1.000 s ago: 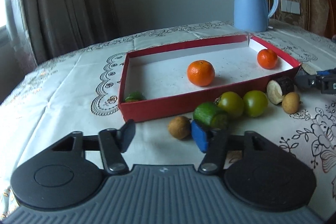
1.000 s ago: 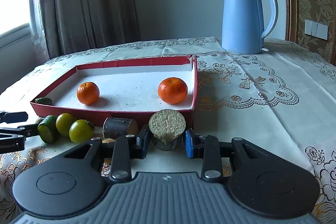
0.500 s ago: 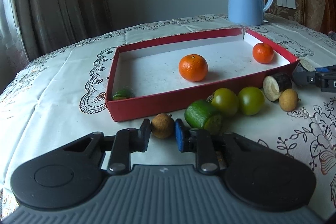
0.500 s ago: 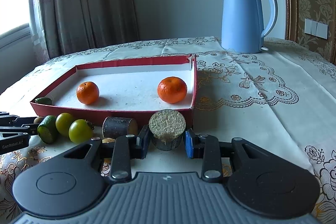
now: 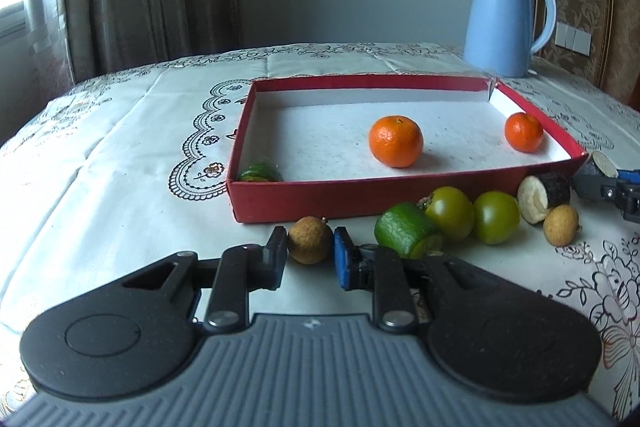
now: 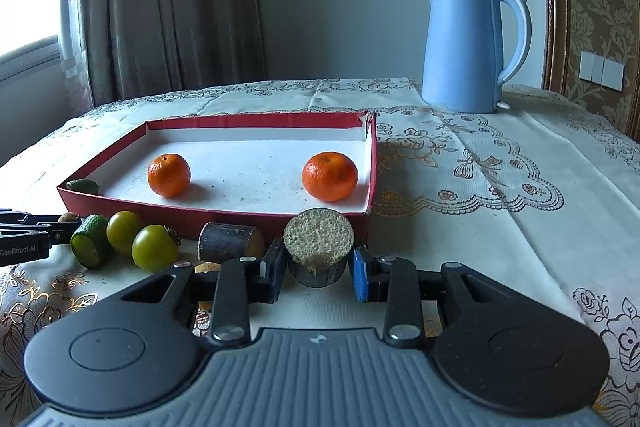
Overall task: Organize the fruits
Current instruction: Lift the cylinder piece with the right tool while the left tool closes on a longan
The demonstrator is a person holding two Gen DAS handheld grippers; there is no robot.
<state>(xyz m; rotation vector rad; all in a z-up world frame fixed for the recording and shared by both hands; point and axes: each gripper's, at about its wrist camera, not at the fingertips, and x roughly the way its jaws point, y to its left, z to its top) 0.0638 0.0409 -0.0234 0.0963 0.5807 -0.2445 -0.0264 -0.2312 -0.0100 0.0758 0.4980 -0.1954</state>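
Observation:
A red tray (image 5: 400,193) holds two oranges (image 5: 396,141) (image 5: 523,131) and a green piece (image 5: 259,172) in its near-left corner. My left gripper (image 5: 310,254) is shut on a brown longan (image 5: 309,240) in front of the tray. Beside it lie a cucumber chunk (image 5: 406,234), two green tomatoes (image 5: 450,212) (image 5: 496,217), a dark-skinned cane piece (image 5: 544,193) and a second longan (image 5: 561,225). My right gripper (image 6: 318,265) is shut on an upright cane piece (image 6: 318,245) at the tray's near-right corner (image 6: 370,215).
A blue electric kettle (image 6: 472,47) stands at the back right on the embroidered tablecloth (image 6: 480,167). Curtains hang behind the table. The left gripper's tip shows at the left edge of the right wrist view (image 6: 24,241).
My left gripper moved left from the cucumber chunk, came around the brown longan and closed on it. My right gripper stayed shut on the cane piece.

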